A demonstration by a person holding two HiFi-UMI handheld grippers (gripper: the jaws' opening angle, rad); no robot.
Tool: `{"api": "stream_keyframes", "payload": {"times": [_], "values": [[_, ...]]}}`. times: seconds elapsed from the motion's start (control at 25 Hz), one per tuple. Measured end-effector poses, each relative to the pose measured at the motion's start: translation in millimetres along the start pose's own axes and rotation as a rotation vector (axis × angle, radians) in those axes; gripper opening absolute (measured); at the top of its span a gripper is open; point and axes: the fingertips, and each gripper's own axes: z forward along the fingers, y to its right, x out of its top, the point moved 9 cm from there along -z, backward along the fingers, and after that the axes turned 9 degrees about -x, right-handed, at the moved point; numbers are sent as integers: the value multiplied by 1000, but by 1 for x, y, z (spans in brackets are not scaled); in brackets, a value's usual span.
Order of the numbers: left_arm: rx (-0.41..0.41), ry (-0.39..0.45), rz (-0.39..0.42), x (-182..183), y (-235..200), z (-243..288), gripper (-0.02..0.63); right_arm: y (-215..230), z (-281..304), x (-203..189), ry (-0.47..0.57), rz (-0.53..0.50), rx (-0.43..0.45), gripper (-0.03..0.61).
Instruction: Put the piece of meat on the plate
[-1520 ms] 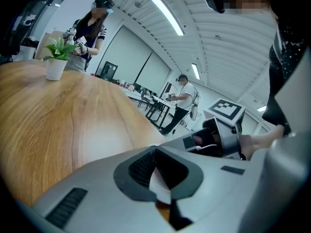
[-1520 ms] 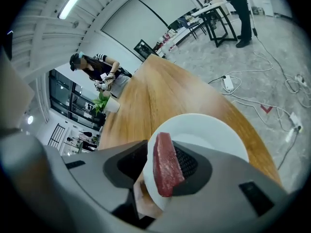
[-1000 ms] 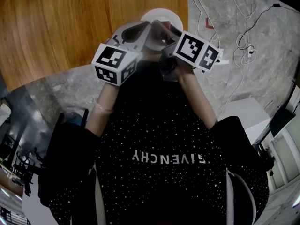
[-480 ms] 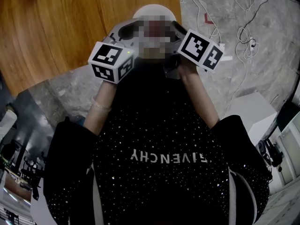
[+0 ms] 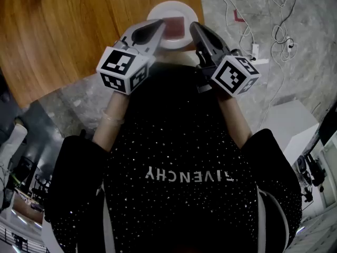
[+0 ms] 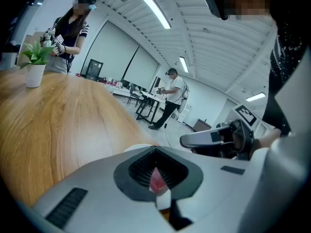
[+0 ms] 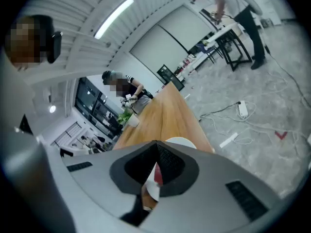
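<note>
Head view: my left gripper (image 5: 157, 25) and right gripper (image 5: 195, 27) flank the meat (image 5: 174, 27) lying on the plate (image 5: 169, 6). A second ago they huddled together over it.

Left gripper view: jaws clenched and empty, with only a red sliver of meat showing.

Right gripper view: jaws just snapped closed on nothing, and they hide most of the plate.

Left gripper (image 5: 155, 26) holds fingers together; right gripper (image 5: 196, 28) just closed, empty.
</note>
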Motion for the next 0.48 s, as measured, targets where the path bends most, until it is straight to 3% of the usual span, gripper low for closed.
{"api": "stream_keyframes", "payload": {"times": [0.16, 0.48], "values": [[6, -25, 3, -3, -3, 1, 9, -12, 1, -12, -45, -201, -57, 11], [29, -62, 18, -12, -2, 3, 9, -4, 0, -19, -75, -241, -130, 9]]}}
